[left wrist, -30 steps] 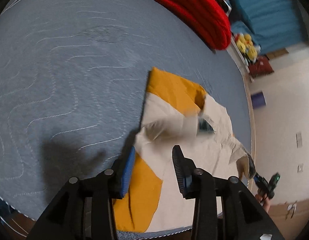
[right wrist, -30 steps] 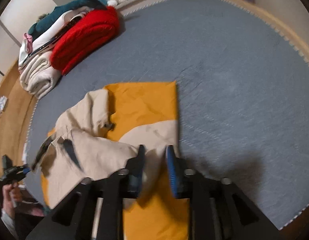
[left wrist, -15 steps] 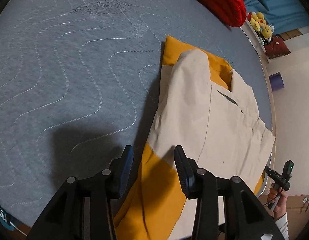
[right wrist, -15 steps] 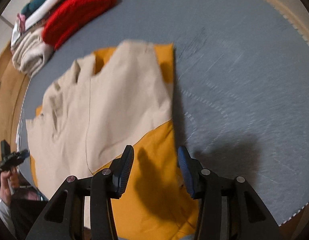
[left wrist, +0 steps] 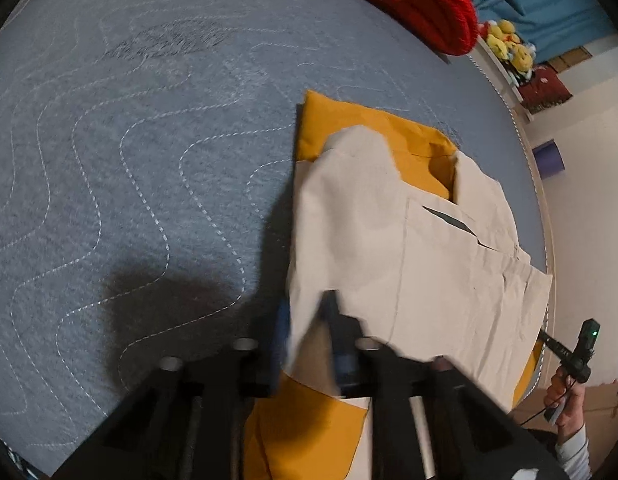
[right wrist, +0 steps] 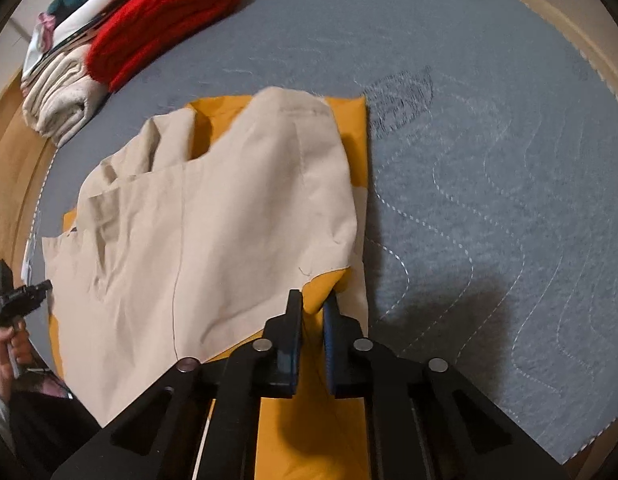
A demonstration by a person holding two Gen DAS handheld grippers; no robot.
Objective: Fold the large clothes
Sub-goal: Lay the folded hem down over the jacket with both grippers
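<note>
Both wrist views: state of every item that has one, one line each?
Beige-and-mustard fabric garment: partly folded, lying on the grey quilted surface, both near corners pinched.
Left gripper: jaws closing on beige cloth.
Right gripper: shut on mustard corner.
Red knitted garment: folded, at the far edge.
Cream fabric garment: folded, beside the red one.

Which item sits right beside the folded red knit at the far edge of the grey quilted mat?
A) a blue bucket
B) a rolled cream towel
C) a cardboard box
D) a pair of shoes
B: in the right wrist view a rolled cream towel lies against the red knit.
</note>
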